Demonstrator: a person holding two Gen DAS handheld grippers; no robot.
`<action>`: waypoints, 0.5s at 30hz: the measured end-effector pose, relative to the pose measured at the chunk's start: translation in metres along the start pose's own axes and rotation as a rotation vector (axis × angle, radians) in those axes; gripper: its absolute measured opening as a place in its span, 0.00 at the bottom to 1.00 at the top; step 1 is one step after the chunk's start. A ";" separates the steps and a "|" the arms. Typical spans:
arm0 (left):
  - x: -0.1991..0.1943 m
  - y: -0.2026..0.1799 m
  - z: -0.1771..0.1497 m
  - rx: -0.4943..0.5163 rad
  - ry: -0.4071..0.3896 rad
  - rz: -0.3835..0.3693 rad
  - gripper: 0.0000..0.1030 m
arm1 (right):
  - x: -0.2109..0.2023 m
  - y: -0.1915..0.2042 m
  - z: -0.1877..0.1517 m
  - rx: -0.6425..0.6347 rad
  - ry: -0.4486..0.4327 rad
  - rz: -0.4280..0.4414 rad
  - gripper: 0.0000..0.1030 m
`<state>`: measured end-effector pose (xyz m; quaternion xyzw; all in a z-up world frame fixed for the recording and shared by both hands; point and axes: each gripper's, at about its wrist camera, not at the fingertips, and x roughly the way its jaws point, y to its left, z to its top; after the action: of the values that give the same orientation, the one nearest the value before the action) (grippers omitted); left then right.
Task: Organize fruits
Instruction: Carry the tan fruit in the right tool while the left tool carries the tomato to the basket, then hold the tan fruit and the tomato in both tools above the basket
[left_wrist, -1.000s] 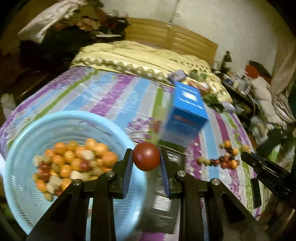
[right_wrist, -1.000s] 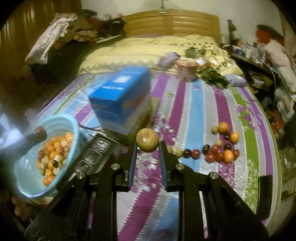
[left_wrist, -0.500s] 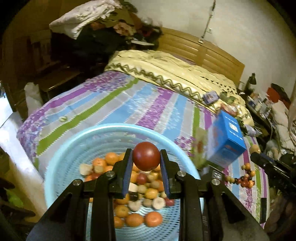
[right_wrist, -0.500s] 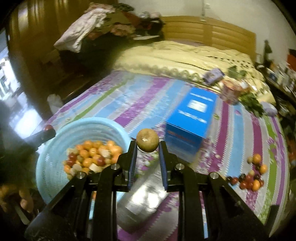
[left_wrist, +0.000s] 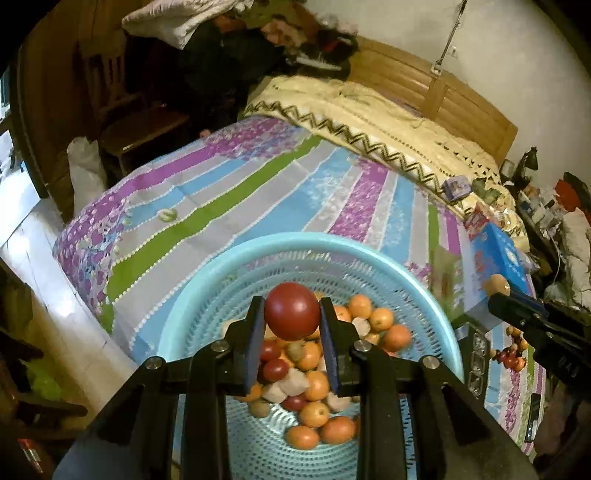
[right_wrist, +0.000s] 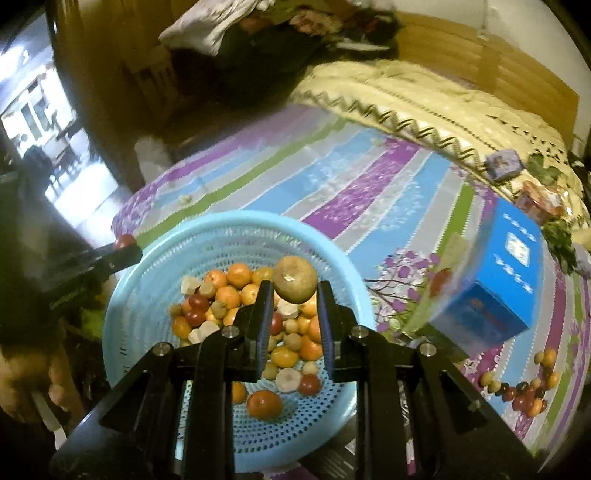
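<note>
A light blue perforated basket (left_wrist: 229, 291) (right_wrist: 140, 280) sits on the striped bedspread, holding several small orange, red and pale fruits (left_wrist: 314, 384) (right_wrist: 236, 295). My left gripper (left_wrist: 291, 314) is shut on a dark red round fruit (left_wrist: 291, 310), held above the basket's pile. My right gripper (right_wrist: 295, 291) is shut on a brown-green round fruit (right_wrist: 295, 278), also above the basket. Each gripper shows at the edge of the other's view, the right one (left_wrist: 517, 302) and the left one (right_wrist: 122, 251). A loose cluster of fruits (right_wrist: 524, 387) (left_wrist: 511, 350) lies on the bed to the right.
A blue carton box (right_wrist: 495, 273) (left_wrist: 498, 254) stands on the bed right of the basket. A dark tray-like object (left_wrist: 476, 362) lies beside the basket. A yellow quilt (left_wrist: 369, 118) and a wooden headboard (left_wrist: 461, 92) lie beyond. The bed's left edge (left_wrist: 74, 266) drops to the floor.
Both grippers have swung left from the box and loose fruits to above the basket, each still holding its fruit. The basket now fills the lower middle of both views.
</note>
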<state>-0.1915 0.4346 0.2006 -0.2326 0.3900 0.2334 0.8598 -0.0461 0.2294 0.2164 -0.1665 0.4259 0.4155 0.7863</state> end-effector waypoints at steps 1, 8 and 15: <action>0.003 0.003 0.000 0.001 0.013 -0.001 0.28 | 0.003 0.002 0.000 -0.003 0.014 0.005 0.23; 0.030 0.010 -0.001 0.011 0.124 -0.040 0.28 | 0.029 0.012 0.005 -0.053 0.128 0.027 0.23; 0.056 0.003 -0.003 0.073 0.228 -0.038 0.28 | 0.047 0.014 0.002 -0.077 0.221 0.045 0.23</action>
<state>-0.1620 0.4481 0.1545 -0.2335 0.4889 0.1748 0.8221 -0.0430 0.2631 0.1806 -0.2319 0.4971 0.4284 0.7181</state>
